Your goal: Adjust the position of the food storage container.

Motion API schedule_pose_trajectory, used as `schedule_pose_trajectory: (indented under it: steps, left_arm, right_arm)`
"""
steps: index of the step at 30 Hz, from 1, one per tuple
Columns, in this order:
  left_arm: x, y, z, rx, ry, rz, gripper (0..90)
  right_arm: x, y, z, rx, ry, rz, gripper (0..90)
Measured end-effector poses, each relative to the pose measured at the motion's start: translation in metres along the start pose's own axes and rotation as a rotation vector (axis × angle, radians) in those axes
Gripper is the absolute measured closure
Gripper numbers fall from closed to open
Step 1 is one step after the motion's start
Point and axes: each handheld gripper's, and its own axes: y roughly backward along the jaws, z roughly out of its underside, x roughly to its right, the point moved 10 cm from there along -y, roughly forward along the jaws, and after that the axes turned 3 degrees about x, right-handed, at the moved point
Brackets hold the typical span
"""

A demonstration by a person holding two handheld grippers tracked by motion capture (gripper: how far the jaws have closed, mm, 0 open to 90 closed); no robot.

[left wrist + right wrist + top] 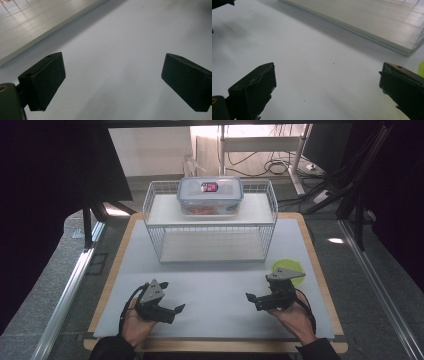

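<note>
Both claws, left claw and right claw, rest low in the frame on the desk, jaws apart and empty. The lidded plastic container sits upper centre atop the wire rack; it looks rigid, smooth, likely slippery, best squeezed at its short ends under the lid rim

A lab or test room set up for recording — dark curtains hang on both sides of a white-topped table. Behind it, loose cables trail across the floor by a metal frame — and a monitor stands at the back right.
</note>
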Motion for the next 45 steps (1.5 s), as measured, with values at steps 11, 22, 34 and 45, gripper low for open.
schedule_pose_trajectory:
  steps: [11,22,34,45]
  left_arm:
    - [-0.002,0.001,-0.001,0.007,0.006,-0.004,7.7]
    - [-0.001,-0.001,0.001,-0.006,0.010,0.005,8.8]
    - [-0.002,-0.003,0.002,-0.017,0.004,0.000,10.7]
    - [-0.002,-0.004,0.003,-0.018,0.008,0.006,10.5]
  right_arm:
    - [0.034,0.023,-0.003,-0.029,-0.036,0.078,57.5]
    - [0.094,0.048,-0.005,-0.002,-0.133,0.220,89.3]
    - [0.151,0.060,0.003,-0.001,-0.180,0.373,90.0]
    - [0.177,0.055,0.020,-0.048,-0.211,0.419,90.0]
